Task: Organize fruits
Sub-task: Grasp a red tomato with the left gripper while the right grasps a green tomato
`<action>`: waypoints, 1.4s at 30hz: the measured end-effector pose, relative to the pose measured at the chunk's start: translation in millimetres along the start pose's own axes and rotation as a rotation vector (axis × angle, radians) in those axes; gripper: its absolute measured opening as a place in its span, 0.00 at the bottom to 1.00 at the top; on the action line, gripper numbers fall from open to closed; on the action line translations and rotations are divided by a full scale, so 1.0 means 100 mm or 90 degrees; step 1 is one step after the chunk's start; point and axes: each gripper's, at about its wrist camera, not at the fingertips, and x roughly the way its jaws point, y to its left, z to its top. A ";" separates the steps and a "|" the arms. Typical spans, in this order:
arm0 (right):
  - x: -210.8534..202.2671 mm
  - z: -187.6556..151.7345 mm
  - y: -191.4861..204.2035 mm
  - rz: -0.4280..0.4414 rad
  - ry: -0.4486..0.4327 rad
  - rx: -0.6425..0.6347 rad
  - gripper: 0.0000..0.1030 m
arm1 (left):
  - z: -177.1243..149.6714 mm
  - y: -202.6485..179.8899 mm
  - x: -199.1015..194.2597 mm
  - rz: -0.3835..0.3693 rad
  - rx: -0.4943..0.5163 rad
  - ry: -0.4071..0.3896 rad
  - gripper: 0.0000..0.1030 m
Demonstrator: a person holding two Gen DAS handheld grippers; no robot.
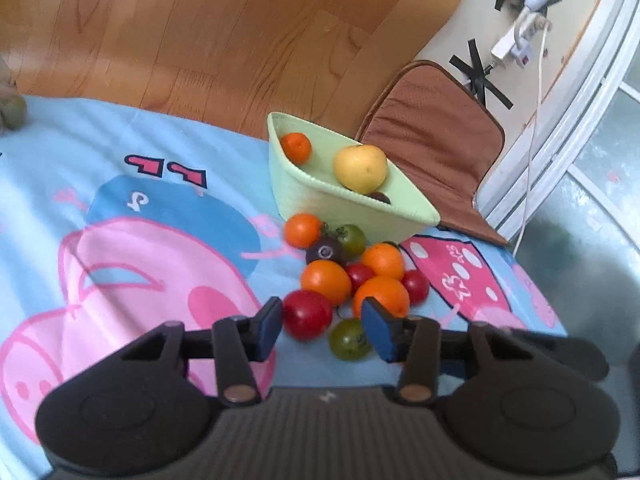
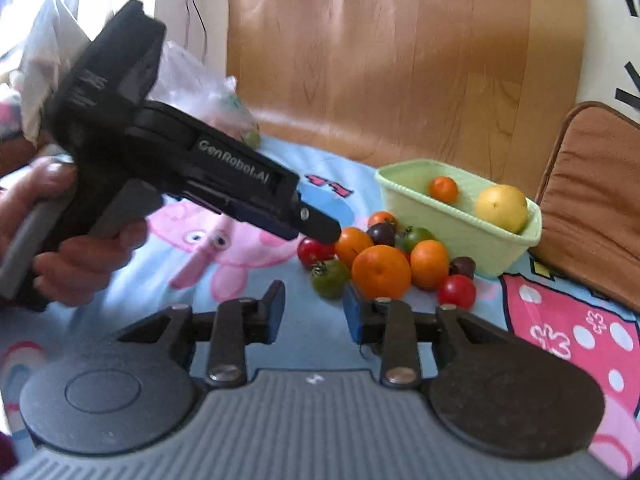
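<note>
One soft, thin-skinned red tomato (image 1: 307, 314) sat before the released left gripper (image 1: 325, 328), wanting gentle pressure across its middle.

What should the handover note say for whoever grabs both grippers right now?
Left gripper: open, empty, poised over the red tomato at the near edge of the pile.
Right gripper: open, empty, a little short of the pile.
Done: green basket holds a small orange, a yellow fruit and something dark beneath it.
Left: about ten oranges and tomatoes lie loose on the blue cloth beside the basket.
</note>
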 end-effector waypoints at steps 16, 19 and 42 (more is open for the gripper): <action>0.00 -0.02 -0.03 -0.001 -0.005 0.035 0.25 | -0.13 -0.05 -0.16 -0.012 0.007 -0.025 0.28; -0.26 -0.11 -0.01 0.019 -0.016 0.013 0.26 | -0.27 -0.19 -0.34 -0.014 0.036 -0.027 0.28; -0.49 -0.52 -0.13 0.023 0.011 0.069 0.30 | -0.75 -0.70 -0.37 0.075 0.150 0.009 0.33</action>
